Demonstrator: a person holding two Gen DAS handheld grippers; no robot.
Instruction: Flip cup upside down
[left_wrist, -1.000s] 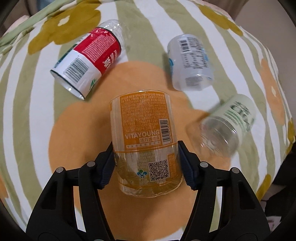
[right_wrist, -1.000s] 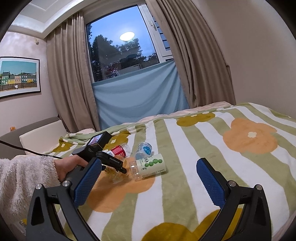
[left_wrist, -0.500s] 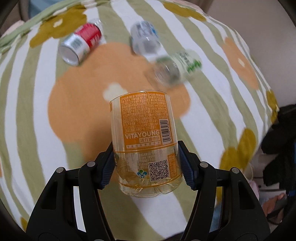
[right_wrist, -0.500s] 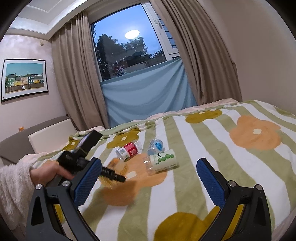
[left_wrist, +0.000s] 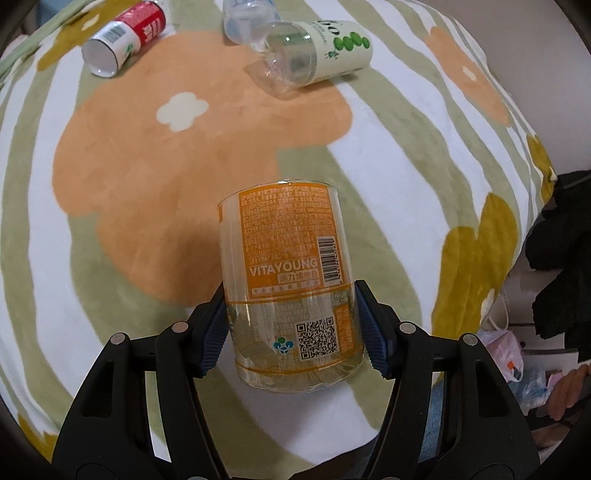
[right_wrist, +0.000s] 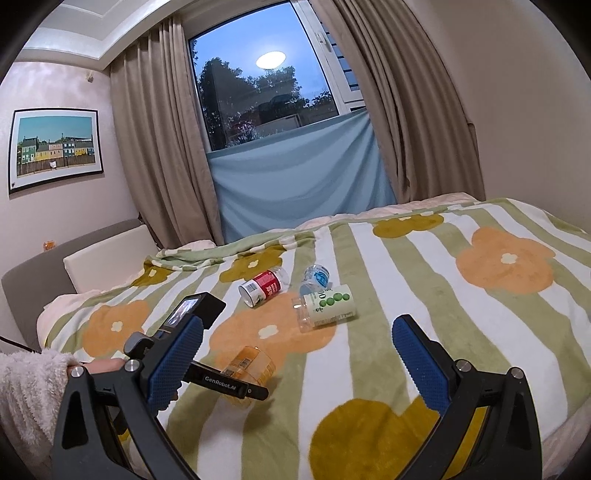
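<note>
My left gripper (left_wrist: 291, 332) clamps the orange cup (left_wrist: 286, 273) above the blanket (left_wrist: 388, 147); my right gripper (right_wrist: 297, 354) hangs spread, holding nothing.

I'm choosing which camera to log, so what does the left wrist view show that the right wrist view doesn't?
Only the left wrist view: the left gripper shut on the orange cup, with its barcode and square code readable, and bags on the floor.

Only the right wrist view: the open, empty right gripper, the window, curtains, a framed picture and a fluffy sleeve.

Both: the flowered blanket, the red cup, green-dotted cup and blue cup, all on their sides.
</note>
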